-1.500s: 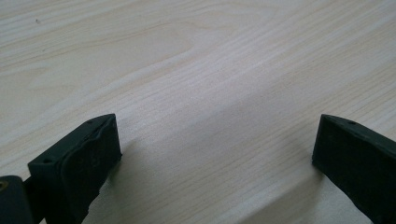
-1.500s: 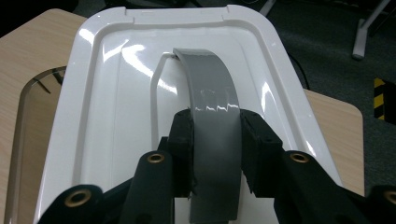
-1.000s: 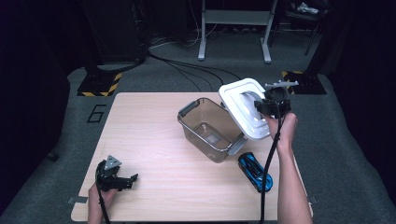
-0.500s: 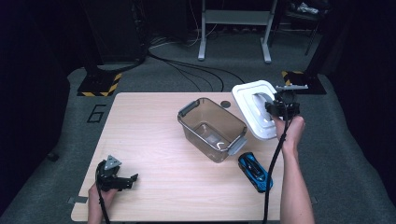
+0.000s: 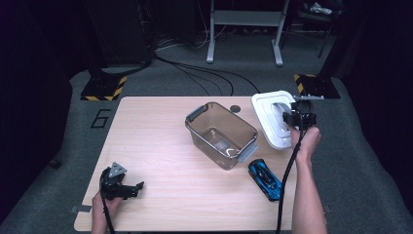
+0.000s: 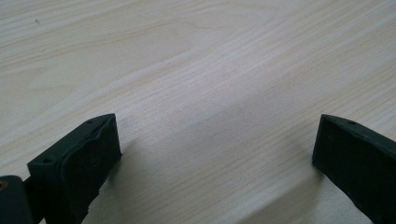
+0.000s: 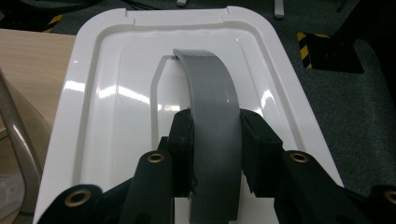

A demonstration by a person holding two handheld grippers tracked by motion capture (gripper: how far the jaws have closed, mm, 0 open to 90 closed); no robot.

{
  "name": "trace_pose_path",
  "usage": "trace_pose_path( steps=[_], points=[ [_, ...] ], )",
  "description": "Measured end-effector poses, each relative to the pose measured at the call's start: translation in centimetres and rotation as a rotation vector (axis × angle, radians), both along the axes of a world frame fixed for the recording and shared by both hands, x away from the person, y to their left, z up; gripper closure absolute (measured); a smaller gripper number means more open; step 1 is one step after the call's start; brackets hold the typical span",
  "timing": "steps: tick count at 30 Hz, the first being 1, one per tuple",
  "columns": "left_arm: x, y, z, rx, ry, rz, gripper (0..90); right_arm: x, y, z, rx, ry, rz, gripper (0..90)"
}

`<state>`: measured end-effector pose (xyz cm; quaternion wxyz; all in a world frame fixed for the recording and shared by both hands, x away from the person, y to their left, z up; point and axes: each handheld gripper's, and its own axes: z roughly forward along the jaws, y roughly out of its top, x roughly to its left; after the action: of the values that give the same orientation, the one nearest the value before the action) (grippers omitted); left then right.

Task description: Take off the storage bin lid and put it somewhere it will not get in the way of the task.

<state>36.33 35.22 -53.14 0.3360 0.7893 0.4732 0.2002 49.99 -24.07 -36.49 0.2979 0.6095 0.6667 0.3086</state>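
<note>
Lid (image 5: 272,119) (white) lies lengthwise away from you; your right gripper (image 7: 215,135) clamps its grey handle (image 7: 212,116), lower than before.

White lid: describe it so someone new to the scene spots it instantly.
Start at the wooden table and go to its far right corner, past the clear plastic bin. The white lid lies there, partly overhanging the edge. It is the one flat white rectangle, with a grey arched handle clamped by the right gripper; the blue toy car sits nearer the person.
</note>
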Motion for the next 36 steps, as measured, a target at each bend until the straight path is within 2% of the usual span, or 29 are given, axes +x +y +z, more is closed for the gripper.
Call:
trace_pose_path(
  steps=[8, 9, 16, 23, 36],
  points=[
    [0.0, 0.0, 0.0, -0.001, 0.000, 0.001, 1.1, 0.7, -0.1, -2.0, -0.005, 0.035, -0.020, 67.4],
    [0.0, 0.0, 0.0, -0.002, 0.000, 0.001, 1.1, 1.0, -0.1, -2.6, -0.014, 0.041, -0.020, 67.3],
    [0.0, 0.0, 0.0, -0.002, 0.000, 0.001, 1.1, 1.5, 0.1, -4.5, -0.017, 0.055, -0.026, 67.3],
    [0.0, 0.0, 0.0, 0.000, 0.000, 0.000, 1.1, 2.2, 0.0, -6.7, -0.003, 0.073, -0.032, 67.3],
    [0.0, 0.0, 0.0, 0.000, -0.001, 0.000, 1.1, 3.4, 0.1, -9.6, 0.002, 0.098, -0.019, 67.3]
  ],
)
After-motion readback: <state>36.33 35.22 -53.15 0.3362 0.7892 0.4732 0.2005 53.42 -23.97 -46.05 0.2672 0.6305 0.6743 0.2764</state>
